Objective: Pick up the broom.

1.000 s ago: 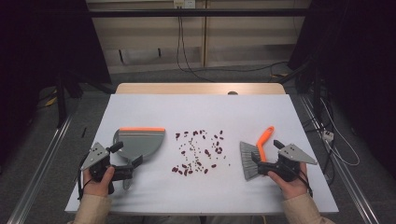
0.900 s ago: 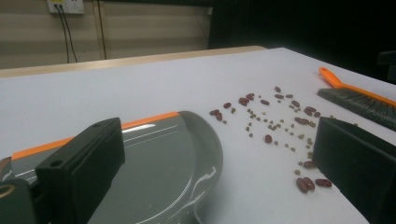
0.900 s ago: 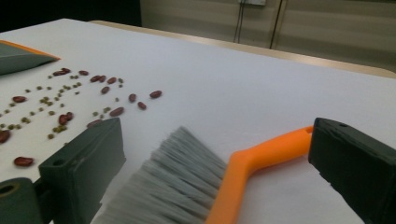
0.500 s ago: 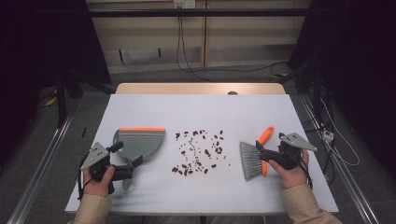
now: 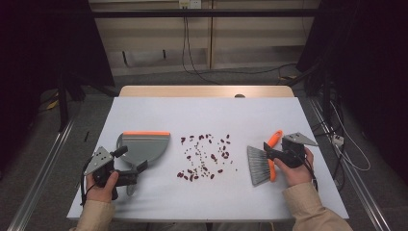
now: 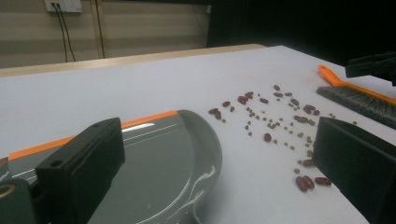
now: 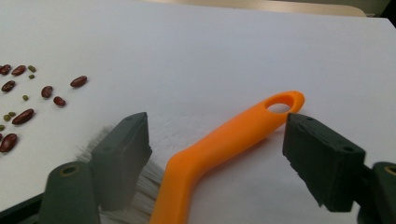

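- Two tools lie on the white desk [image 5: 202, 113] with a scatter between them, so I read this as the pick-up stage of a sweeping job: grey dustpan [image 5: 144, 147] on my left, brush [image 5: 263, 161] on my right, beans [image 5: 204, 156] spread across the middle.
- My right gripper [image 5: 269, 150] is the one at work. Its fingers [image 7: 123, 149] stand either side of the brush's orange handle [image 7: 229, 140]; they have just been closing, but I see daylight on both sides, so they bracket the handle without pinching it yet.
- The brush lies flat near the right edge of the desk, bristles [image 5: 257, 166] toward the beans and handle loop pointing away from me.
- My left gripper [image 5: 130, 166] sits at the near end of the dustpan with its fingers [image 6: 79, 165] spread wide, the pan's grey rear between them and nothing clamped.
- Next, I judge, I must finish closing on the handle squarely at mid-length, then lift without dragging the bristles.
- After that the left side needs a firm hold on the pan, its orange lip [image 5: 146, 133] turned toward the beans.
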A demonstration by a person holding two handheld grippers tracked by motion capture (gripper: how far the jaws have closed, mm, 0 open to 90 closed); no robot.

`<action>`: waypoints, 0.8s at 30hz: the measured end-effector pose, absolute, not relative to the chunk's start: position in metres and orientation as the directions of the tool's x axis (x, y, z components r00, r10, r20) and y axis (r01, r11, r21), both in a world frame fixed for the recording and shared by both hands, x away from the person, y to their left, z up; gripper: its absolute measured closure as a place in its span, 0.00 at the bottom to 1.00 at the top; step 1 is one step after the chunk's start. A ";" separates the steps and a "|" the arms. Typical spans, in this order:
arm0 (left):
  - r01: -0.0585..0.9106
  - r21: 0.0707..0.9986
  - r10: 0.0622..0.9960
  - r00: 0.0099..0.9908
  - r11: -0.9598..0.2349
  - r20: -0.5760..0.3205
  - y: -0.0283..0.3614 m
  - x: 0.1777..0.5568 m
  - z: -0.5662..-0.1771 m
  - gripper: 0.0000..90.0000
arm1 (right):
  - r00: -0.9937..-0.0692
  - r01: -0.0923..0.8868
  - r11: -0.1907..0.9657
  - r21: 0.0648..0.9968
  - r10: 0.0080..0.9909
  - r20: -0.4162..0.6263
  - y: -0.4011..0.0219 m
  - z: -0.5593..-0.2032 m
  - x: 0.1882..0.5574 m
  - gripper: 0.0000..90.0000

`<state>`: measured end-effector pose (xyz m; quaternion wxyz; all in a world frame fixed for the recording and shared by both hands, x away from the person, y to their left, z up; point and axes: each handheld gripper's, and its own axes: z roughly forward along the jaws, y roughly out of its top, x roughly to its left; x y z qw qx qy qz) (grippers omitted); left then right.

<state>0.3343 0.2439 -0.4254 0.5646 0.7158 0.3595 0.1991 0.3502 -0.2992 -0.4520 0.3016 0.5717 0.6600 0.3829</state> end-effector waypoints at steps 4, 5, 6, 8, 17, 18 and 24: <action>0.291 0.951 0.739 0.663 -0.103 -0.123 0.244 0.334 -0.426 0.03 | -0.143 0.564 0.042 0.825 0.989 0.047 -0.298 -0.454 0.356 0.31; 0.292 0.951 0.739 0.662 -0.104 -0.122 0.244 0.334 -0.426 0.03 | -0.142 0.566 0.047 0.823 0.989 0.041 -0.298 -0.455 0.358 0.31; 0.292 0.951 0.739 0.663 -0.105 -0.122 0.244 0.335 -0.426 0.02 | -0.139 0.570 0.043 0.821 0.989 0.044 -0.298 -0.455 0.359 0.32; 0.294 0.951 0.738 0.662 -0.100 -0.127 0.244 0.335 -0.426 0.03 | -0.133 0.580 0.041 0.814 0.990 0.044 -0.297 -0.456 0.361 0.34; 0.305 0.947 0.736 0.663 -0.103 -0.133 0.244 0.336 -0.428 0.03 | -0.134 0.620 0.035 0.784 0.989 0.062 -0.296 -0.461 0.366 0.45; 0.303 0.947 0.736 0.665 -0.107 -0.130 0.244 0.336 -0.428 0.03 | -0.134 0.622 0.033 0.782 0.989 0.065 -0.295 -0.461 0.366 0.47; 0.303 0.948 0.737 0.662 -0.099 -0.134 0.245 0.336 -0.427 0.03 | -0.138 0.638 0.032 0.769 0.988 0.074 -0.293 -0.460 0.367 0.52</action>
